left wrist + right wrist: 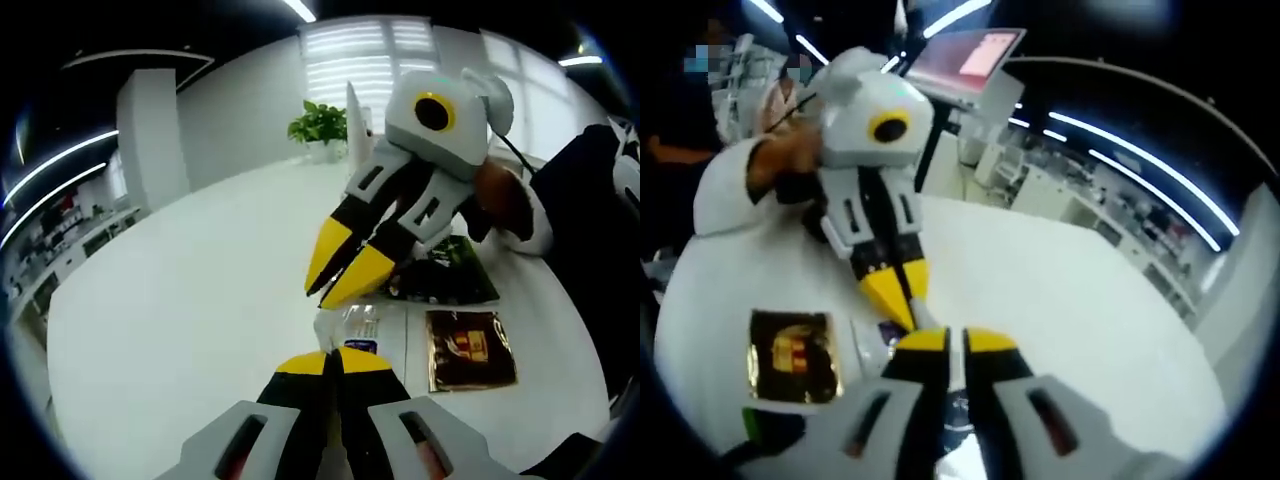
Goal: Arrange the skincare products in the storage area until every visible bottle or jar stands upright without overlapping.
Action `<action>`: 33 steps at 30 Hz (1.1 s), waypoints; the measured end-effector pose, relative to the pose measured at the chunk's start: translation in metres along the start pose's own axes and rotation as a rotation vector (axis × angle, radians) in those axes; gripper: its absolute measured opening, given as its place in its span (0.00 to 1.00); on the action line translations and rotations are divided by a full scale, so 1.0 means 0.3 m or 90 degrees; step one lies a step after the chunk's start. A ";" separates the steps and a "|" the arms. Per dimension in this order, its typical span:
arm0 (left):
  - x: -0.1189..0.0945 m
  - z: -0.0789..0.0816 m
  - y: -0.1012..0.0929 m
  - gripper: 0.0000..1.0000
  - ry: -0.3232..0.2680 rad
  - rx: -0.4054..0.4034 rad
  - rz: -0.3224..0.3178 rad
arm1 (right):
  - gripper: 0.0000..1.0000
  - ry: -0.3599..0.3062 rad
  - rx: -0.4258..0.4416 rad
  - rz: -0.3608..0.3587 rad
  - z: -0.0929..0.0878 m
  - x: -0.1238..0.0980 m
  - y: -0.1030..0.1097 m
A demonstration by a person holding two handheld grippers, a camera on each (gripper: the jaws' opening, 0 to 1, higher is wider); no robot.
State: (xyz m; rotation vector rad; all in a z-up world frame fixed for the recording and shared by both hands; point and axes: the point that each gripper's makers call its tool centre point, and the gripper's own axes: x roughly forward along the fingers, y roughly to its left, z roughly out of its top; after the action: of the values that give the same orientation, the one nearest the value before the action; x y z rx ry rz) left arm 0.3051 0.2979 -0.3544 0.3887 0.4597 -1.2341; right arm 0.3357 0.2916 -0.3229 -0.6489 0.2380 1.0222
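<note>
Office room with ceiling strip lights; a plant stands at the far edge of the white surface. In the left gripper view I see my left claw clenched, tips together just short of a clear bottle lying flat on the surface. My right claw enters from the right, tips nearly together above that bottle; whether it touches, I cannot tell. A brown sachet lies beside the bottle, a dark packet beyond it. In the right gripper view, right claw almost closed, empty.
</note>
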 end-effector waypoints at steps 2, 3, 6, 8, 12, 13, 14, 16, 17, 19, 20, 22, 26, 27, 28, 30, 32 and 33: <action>-0.001 0.000 0.009 0.00 -0.001 -0.001 0.000 | 0.03 0.000 -0.002 0.008 0.003 -0.010 0.006; -0.002 -0.001 0.012 0.00 -0.002 -0.003 -0.001 | 0.03 -0.008 -0.001 0.013 0.013 -0.015 0.012; -0.008 -0.003 0.028 0.00 -0.003 -0.003 0.001 | 0.00 -0.023 0.019 0.040 0.023 -0.019 0.045; -0.009 -0.004 0.033 0.00 -0.002 -0.003 0.001 | 0.00 -0.022 0.023 0.043 0.025 -0.010 0.047; -0.010 -0.004 0.038 0.00 0.001 0.002 0.004 | 0.00 -0.008 0.036 0.066 0.004 0.008 0.062; -0.010 -0.004 0.040 0.00 0.001 0.003 0.005 | 0.00 -0.002 0.036 0.068 -0.003 0.010 0.070; -0.011 -0.004 0.041 0.00 0.001 0.002 0.005 | 0.00 0.000 0.035 0.069 -0.005 0.010 0.072; -0.011 -0.003 0.042 0.00 0.001 0.002 0.005 | 0.00 0.007 0.033 0.072 -0.013 0.011 0.081; -0.011 -0.003 0.042 0.00 0.001 0.002 0.005 | 0.00 0.013 0.032 0.075 -0.017 0.013 0.082; -0.011 -0.003 0.044 0.00 0.001 0.002 0.005 | 0.00 0.026 0.028 0.082 -0.031 0.019 0.089; -0.010 -0.003 0.044 0.00 -0.001 0.000 0.005 | 0.00 0.026 0.029 0.082 -0.034 0.021 0.090; -0.010 -0.003 0.042 0.00 -0.002 -0.002 0.004 | 0.00 0.029 0.033 0.080 -0.034 0.020 0.085; -0.009 -0.001 0.039 0.01 -0.005 0.011 0.005 | 0.00 0.033 0.046 0.079 -0.043 0.023 0.089; -0.010 -0.001 0.039 0.01 -0.007 0.010 0.004 | 0.00 0.033 0.047 0.079 -0.043 0.022 0.090; -0.010 0.000 0.040 0.02 -0.008 0.009 0.003 | 0.00 0.032 0.045 0.079 -0.043 0.021 0.092; -0.010 0.001 0.040 0.02 -0.011 0.009 0.004 | 0.00 0.033 0.037 0.080 -0.042 0.019 0.095; -0.011 0.006 0.039 0.03 -0.014 0.033 0.008 | 0.00 0.032 0.023 0.082 -0.041 0.018 0.098; -0.012 0.006 0.037 0.03 -0.015 0.033 0.008 | 0.00 0.032 0.021 0.082 -0.041 0.017 0.099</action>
State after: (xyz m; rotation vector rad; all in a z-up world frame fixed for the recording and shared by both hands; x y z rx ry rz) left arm 0.3151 0.3030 -0.3506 0.4199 0.4044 -1.2393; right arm 0.3145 0.2985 -0.3465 -0.6359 0.3432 1.1239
